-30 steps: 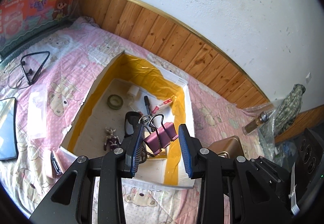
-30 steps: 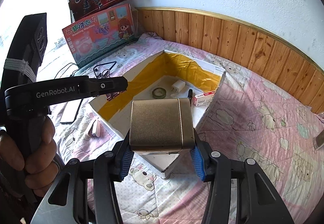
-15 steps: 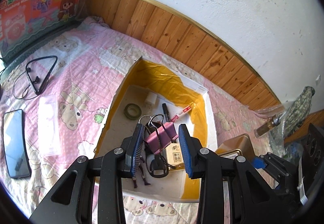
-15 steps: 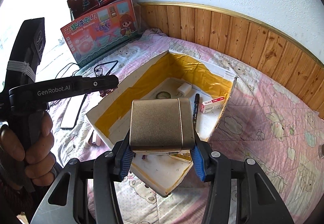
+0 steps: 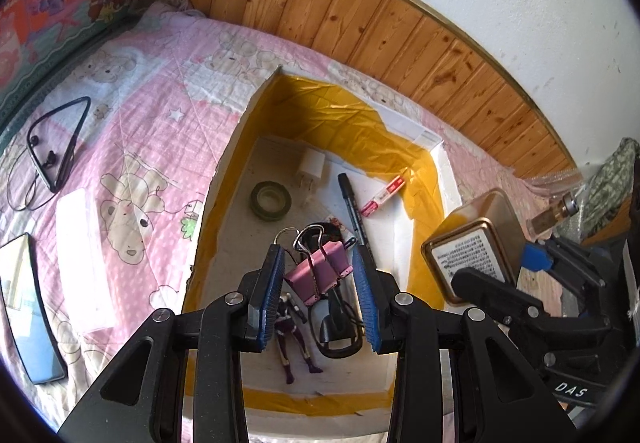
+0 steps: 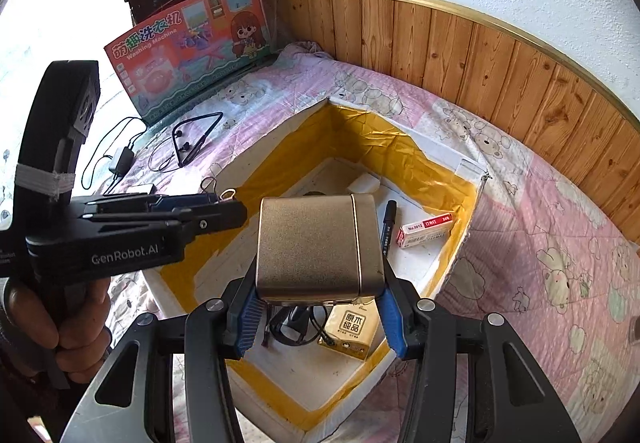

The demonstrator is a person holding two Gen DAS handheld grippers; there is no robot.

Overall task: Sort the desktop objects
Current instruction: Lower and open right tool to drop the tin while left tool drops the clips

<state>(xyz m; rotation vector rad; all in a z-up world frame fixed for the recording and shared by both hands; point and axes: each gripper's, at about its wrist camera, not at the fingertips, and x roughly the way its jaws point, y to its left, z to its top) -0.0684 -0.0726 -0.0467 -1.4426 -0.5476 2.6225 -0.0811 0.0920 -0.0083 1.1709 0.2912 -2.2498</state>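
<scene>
My left tongs (image 5: 320, 285) are pinching a pink binder clip (image 5: 318, 274) and hovering over the open box (image 5: 448, 179), where a tape roll (image 5: 271, 199), pen (image 5: 354, 209), charger (image 5: 312, 167) and toy figure (image 5: 294, 339) are lying. My right tongs (image 6: 318, 317) are gripping a gold tin (image 6: 318, 249) by its sides, hanging over the box's near end just beside my left tongs.

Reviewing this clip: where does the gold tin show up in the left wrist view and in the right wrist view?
Left wrist: gold tin at right edge, held in the right gripper, label side showing.
Right wrist: gold tin centre, between the blue pads, over the box.
Shared landmark: red-and-white staples box beside the black pen.
</scene>
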